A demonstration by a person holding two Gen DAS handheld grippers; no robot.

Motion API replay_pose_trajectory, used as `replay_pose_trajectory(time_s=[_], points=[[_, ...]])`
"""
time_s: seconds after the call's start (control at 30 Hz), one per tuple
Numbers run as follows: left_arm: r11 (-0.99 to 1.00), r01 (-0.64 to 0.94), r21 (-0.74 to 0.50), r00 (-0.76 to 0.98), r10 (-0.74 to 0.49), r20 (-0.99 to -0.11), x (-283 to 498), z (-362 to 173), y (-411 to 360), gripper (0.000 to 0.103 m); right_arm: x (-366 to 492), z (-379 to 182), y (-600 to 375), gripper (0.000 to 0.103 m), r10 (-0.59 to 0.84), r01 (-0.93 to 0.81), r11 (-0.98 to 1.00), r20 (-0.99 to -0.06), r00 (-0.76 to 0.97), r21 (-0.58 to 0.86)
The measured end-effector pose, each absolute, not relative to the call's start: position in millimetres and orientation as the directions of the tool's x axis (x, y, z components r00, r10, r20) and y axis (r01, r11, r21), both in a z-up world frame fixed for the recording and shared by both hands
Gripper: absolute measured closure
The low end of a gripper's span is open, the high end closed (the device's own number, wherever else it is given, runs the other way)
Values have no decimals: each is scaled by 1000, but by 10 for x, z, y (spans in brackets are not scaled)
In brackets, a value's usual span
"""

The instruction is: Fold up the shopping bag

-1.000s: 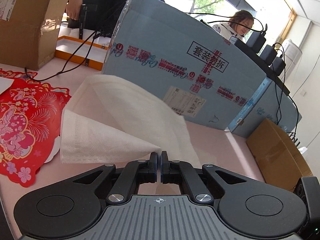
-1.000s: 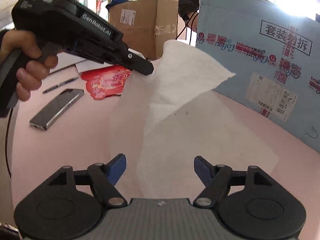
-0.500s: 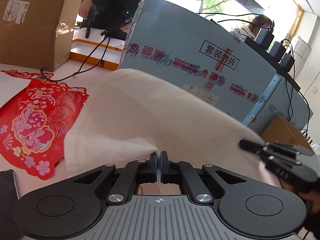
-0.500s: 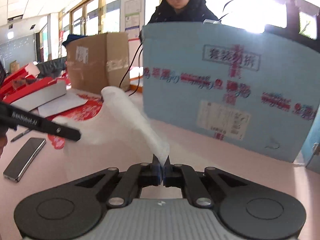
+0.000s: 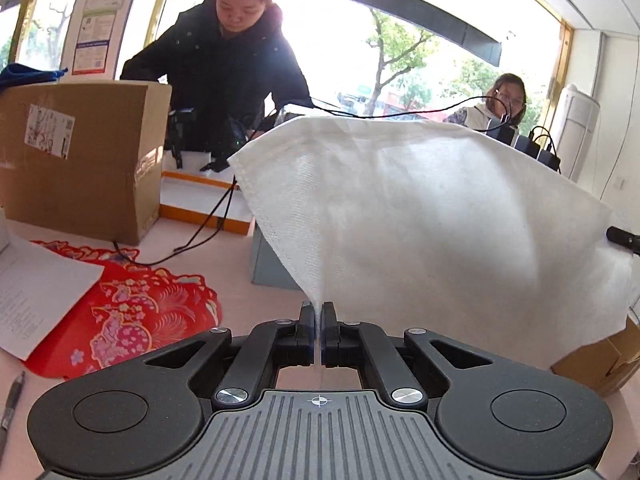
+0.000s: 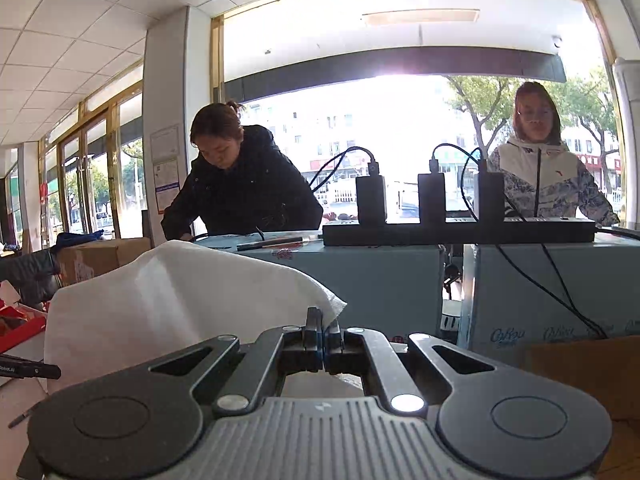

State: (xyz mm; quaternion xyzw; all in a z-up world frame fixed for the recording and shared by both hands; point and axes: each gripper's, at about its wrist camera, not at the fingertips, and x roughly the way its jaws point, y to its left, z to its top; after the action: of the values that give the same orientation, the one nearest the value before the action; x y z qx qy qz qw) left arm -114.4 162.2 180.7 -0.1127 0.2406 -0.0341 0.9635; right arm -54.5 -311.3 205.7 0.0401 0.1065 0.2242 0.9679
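On the left, the left gripper (image 5: 319,316) is clenched on a corner of the white non-woven fabric shopping bag (image 5: 420,216). The bag hangs lifted above the pink worktop (image 5: 224,264), spread between both grippers. On the right, the right gripper (image 6: 323,330) is likewise clamped on another corner. Judging by this, both corners are secured and raised; the fold itself and laying the bag flat are yet to be done.

— What sort of place is this?
— A street-front office or shop room: a wide window (image 6: 400,128) onto trees and buildings, a tiled ceiling (image 6: 80,20).
— And inside?
— Cardboard boxes (image 5: 76,156), blue cartons (image 6: 360,280), a power strip (image 6: 460,232) with chargers — two people working behind.
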Motion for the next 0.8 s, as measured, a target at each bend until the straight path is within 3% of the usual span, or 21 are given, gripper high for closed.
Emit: replay_pose_trajectory(time_s=[0.13, 0.27, 0.43, 0.67, 0.77, 0.8], points=[[980, 22, -198, 857, -120, -500, -986, 1899, 1635, 101, -393, 1960, -3326, 102, 447, -392, 892, -317, 836, 224], [986, 18, -164, 788, -115, -604, -722, 1758, 1617, 101, -161, 1587, -3468, 102, 452, -312, 885, -474, 756, 346], [994, -8, -109, 691, -74, -719, -412, 1334, 1521, 101, -180, 1201, -3488, 102, 454, -278, 884, -548, 703, 376], [997, -24, -68, 622, -39, -782, -122, 889, 1394, 101, -187, 894, -3518, 102, 457, -217, 877, -604, 653, 429], [997, -69, -26, 628, 23, -778, -62, 800, 1328, 93, -197, 777, -3518, 102, 469, -207, 872, -632, 616, 444], [996, -89, -2, 628, 55, -776, -56, 800, 1299, 81, -192, 722, -3507, 102, 465, -201, 874, -646, 606, 442]])
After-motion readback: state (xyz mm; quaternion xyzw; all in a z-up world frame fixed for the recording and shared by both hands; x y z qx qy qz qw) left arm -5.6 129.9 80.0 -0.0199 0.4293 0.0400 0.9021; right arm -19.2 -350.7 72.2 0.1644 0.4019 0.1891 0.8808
